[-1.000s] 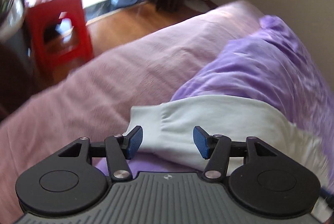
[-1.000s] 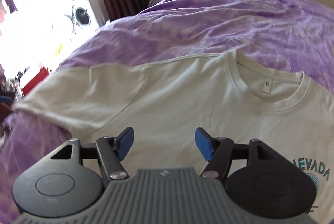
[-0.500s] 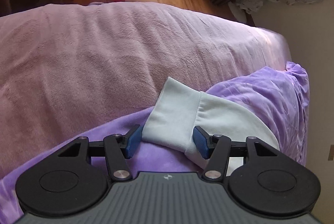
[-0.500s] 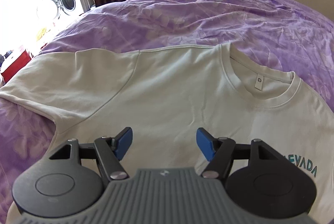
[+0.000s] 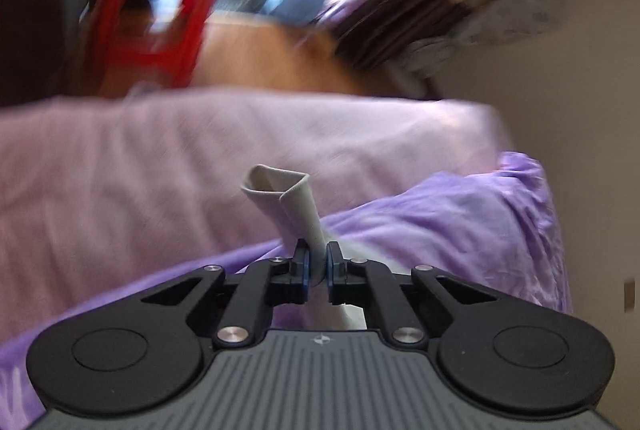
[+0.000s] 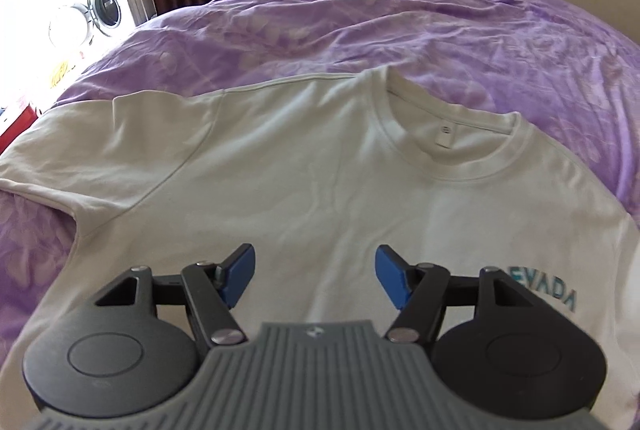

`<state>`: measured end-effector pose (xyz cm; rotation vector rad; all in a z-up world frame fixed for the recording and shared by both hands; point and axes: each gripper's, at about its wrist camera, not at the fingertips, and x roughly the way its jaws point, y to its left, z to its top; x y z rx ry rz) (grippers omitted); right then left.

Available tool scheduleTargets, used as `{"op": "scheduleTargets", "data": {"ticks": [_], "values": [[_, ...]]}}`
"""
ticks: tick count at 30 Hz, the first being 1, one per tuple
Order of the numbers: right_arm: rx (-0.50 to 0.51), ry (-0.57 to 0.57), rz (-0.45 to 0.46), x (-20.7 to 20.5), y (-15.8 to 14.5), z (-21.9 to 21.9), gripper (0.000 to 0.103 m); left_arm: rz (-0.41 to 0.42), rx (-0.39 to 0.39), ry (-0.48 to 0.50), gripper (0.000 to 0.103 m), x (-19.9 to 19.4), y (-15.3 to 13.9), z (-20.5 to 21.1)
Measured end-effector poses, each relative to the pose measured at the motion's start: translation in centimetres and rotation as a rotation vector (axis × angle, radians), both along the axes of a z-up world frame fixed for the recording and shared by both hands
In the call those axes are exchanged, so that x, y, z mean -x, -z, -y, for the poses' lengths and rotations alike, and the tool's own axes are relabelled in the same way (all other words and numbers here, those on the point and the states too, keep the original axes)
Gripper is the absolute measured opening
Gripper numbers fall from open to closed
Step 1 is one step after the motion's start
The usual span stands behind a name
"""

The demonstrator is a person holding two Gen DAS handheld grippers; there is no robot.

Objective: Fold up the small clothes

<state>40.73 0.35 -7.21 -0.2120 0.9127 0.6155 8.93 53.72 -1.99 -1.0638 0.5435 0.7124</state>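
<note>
We have a pale T-shirt (image 6: 304, 181) lying face up and spread nearly flat on the purple bedspread (image 6: 420, 13), its collar (image 6: 448, 149) toward the far side of the bed in the right wrist view and one sleeve reaching out toward the bed's edge. Our left tool (image 5: 317, 270) is closing on the cuff of that sleeve (image 5: 288, 201): the blue pads press the fabric between them, and the cuff stands up past the jaws as a small open tube, lifted clear of the pink blanket (image 5: 160, 181) beyond it. Our right tool (image 6: 315, 280) hangs over the chest of the shirt with its jaws spread wide and nothing between them; whether the pads touch the cloth we cannot tell. We judge the shirt light and limp, a soft knit that will drape from whatever point we pinch and drag its slack along the bedspread, so a single grip will pull it askew. The hems look the better places to take hold, being doubled and firmer: the sleeve cuff we already have, the shoulder seam, the collar rib, or the side hem. We expect little slip against the pads, but the thin body cloth may bunch if we pinch it mid-panel.
</note>
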Motion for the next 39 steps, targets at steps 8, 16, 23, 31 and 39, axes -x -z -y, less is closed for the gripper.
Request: {"op": "scheduleTargets", "data": {"ticks": [8, 16, 23, 31, 39], "values": [[-0.060, 0.062, 0.016, 0.5, -1.7, 4.5, 0.063, 0.053, -0.550, 0.323, 0.007, -7.5, -14.3, 14.8], [-0.126, 0.138, 0.018, 1.1, -3.5, 9.4, 0.063, 0.070, -0.807, 0.661, 0.007, -17.0, -15.1, 32.8], [-0.172, 0.183, -0.019, 1.7, -2.0, 12.6, 0.063, -0.023, -0.745, 0.952, 0.007, -23.0, -3.5, 42.7], [-0.183, 0.204, -0.159, 2.1, 2.5, 12.8, 0.063, -0.059, -0.389, 1.203, 0.037, -23.5, 5.2, 43.4], [-0.318, 0.197, -0.284, 0.2, 2.2, 11.8, 0.062, 0.008, -0.466, 1.142, 0.057, -20.7, 0.5, 38.1]]}}
